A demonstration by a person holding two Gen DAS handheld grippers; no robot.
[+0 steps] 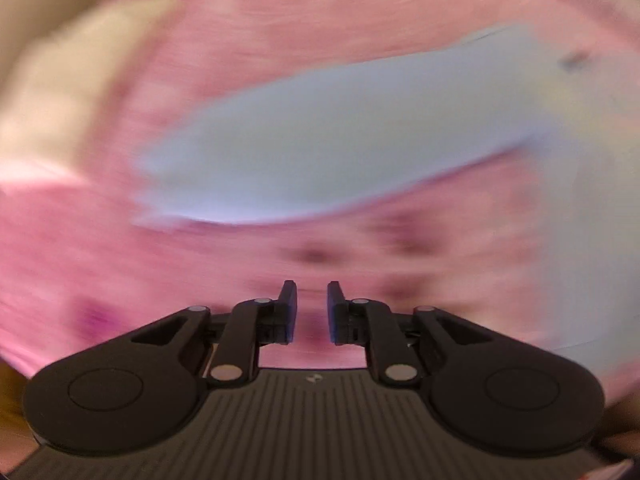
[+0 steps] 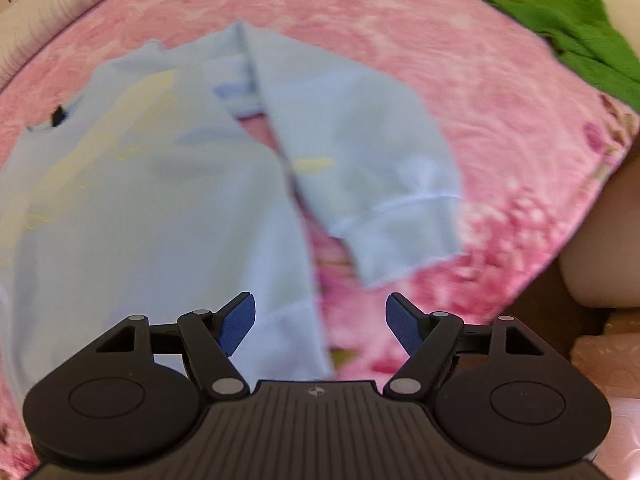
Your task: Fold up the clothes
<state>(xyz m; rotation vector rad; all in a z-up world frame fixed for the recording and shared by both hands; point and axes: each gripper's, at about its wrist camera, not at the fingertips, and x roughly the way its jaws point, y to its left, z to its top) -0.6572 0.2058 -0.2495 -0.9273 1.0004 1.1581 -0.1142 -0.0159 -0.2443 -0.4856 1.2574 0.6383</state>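
Across the pink bed (image 2: 460, 80) lies a pale blue sweatshirt (image 2: 140, 200), sleeve (image 2: 380, 184) angled alongside. Soft, light, limp: pinch at cuff or hem. Right gripper (image 2: 320, 320) wide open, empty; left gripper (image 1: 312, 312) narrowly parted, empty.

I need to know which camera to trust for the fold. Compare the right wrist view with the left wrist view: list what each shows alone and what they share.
Only the right wrist view shows the light blue shirt spread out with its sleeve lying beside the body, its collar, a green cloth at the far edge, and the right hand-held gripper, open.

Only the left wrist view shows the left hand-held gripper, its fingers slightly apart over bare bedspread. The picture is badly motion-blurred.

Both show the pink bedspread and the light blue shirt; in the left view it is only a smear.
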